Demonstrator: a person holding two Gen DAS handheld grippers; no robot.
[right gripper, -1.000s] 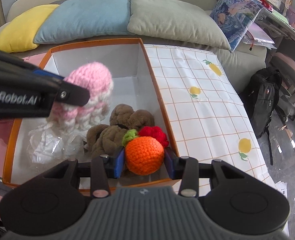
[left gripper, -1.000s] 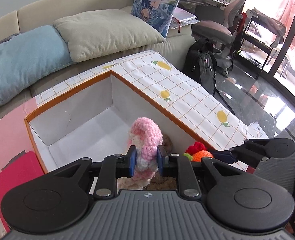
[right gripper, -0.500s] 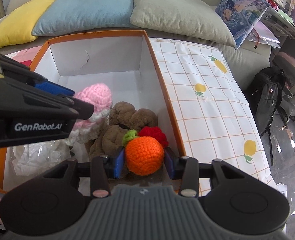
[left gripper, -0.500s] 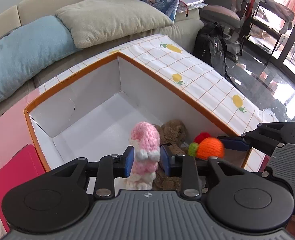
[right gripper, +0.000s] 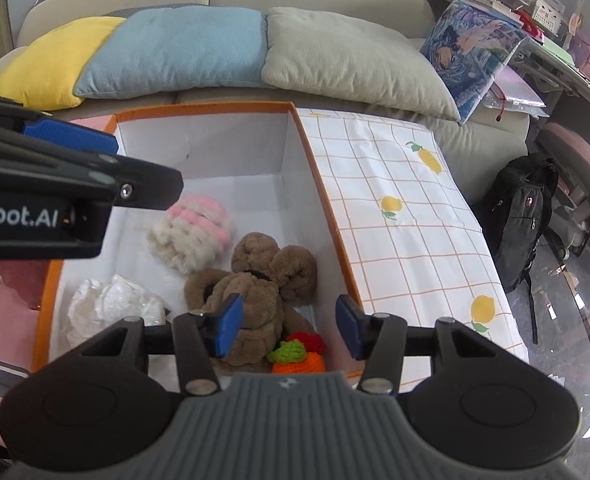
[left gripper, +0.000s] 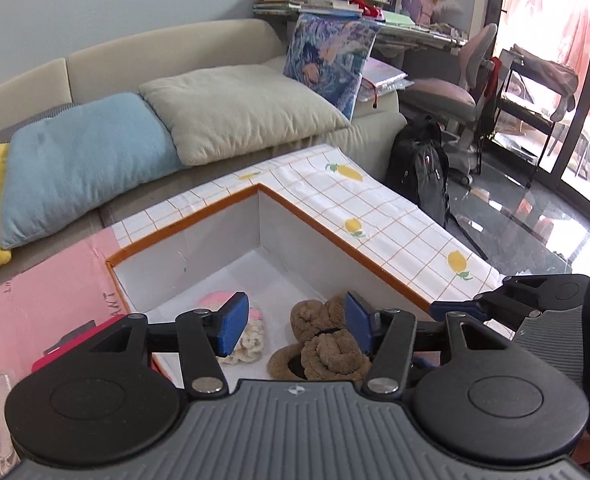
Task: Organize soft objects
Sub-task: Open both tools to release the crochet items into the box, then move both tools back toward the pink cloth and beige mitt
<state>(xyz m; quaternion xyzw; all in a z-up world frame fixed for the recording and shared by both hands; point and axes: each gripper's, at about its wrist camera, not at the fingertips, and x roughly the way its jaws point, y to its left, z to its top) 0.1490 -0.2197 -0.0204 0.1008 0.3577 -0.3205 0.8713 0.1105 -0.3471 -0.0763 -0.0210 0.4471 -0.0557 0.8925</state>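
Both claws have just been opening and hold nothing. The left claw (left gripper: 297, 326) gapes above the box (right gripper: 327, 200), the pink toy (right gripper: 193, 236) lying below. The right claw (right gripper: 289, 326) stands apart over the orange toy (right gripper: 301, 362), beside the brown plush (right gripper: 255, 280).

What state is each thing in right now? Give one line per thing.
Left gripper: open, jaws just opened, empty.
Right gripper: open, jaws just opened, empty.
Box: open-topped, toys inside.
Pink toy: lying in box.
Brown toy: slumped in box.
Orange toy: lying in box, beside brown toy.
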